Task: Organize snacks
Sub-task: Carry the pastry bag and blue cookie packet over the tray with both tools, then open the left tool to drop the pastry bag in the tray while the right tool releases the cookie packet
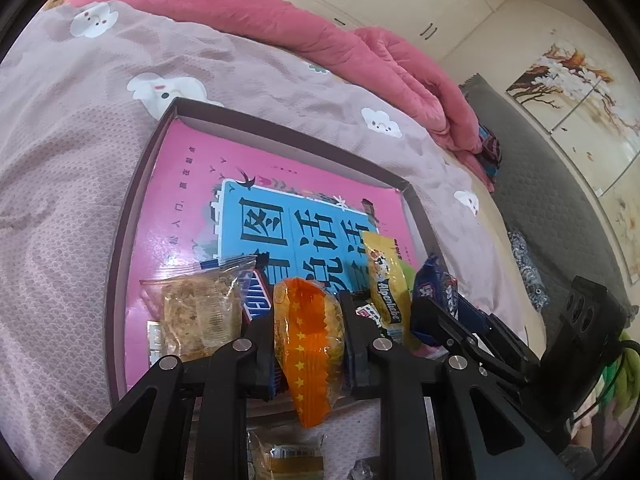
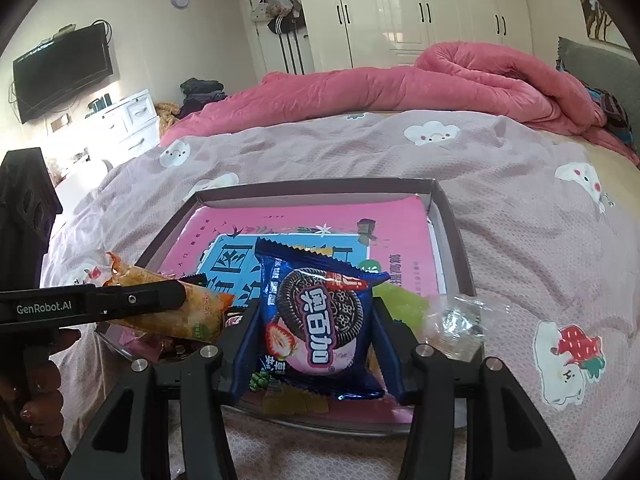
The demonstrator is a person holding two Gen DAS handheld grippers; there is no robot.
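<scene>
A shallow box (image 1: 280, 126) with a pink printed bottom lies on the bed; it also shows in the right wrist view (image 2: 452, 224). My left gripper (image 1: 306, 340) is shut on an orange star-printed cake packet (image 1: 308, 340), held over the box's near end; the same packet (image 2: 168, 312) shows at the left of the right wrist view. My right gripper (image 2: 316, 320) is shut on a blue Oreo packet (image 2: 320, 316), also over the box's near end and seen in the left wrist view (image 1: 436, 292). In the box lie a clear-bagged pastry (image 1: 200, 312), a Snickers bar (image 1: 256, 292) and a yellow Alpenliebe packet (image 1: 386, 280).
The bed has a mauve cloud-print sheet (image 2: 320, 148) and a bunched pink quilt (image 2: 400, 80) at the back. A crumpled clear wrapper (image 2: 456, 320) lies at the box's right edge. A wrapped snack (image 1: 288, 456) lies on the sheet before the box. Wardrobes and a TV (image 2: 60, 72) stand behind.
</scene>
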